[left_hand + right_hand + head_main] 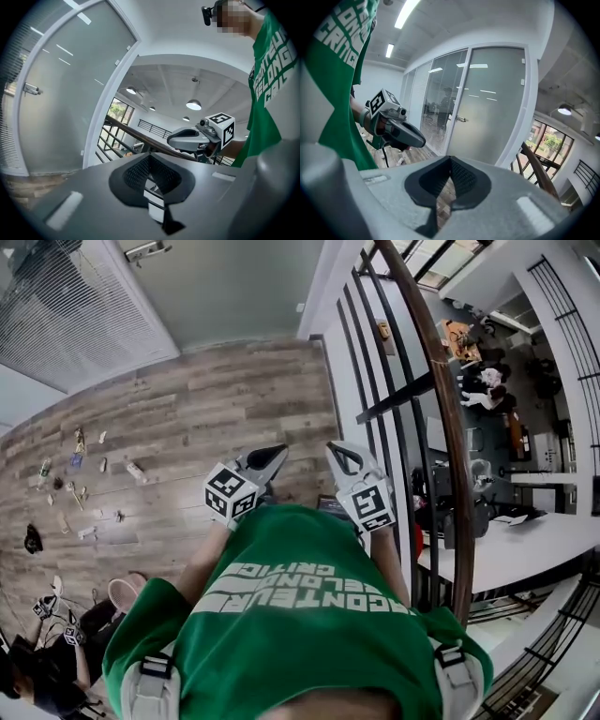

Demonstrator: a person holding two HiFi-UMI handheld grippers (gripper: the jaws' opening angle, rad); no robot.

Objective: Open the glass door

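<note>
Your right gripper [451, 163] has its jaws together at the tips, with nothing between them. Beyond them stands the frosted glass door [490, 108] in its white frame, handle [461, 119] on its left edge. Your left gripper [417, 138] hangs at left, well apart from the door.

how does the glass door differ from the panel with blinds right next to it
The glass door is plain, cloudy grey; the blinds panel is lined with horizontal slats. The door carries a handle at its edge; the panel shows none. Both stand tall in white frames.
</note>
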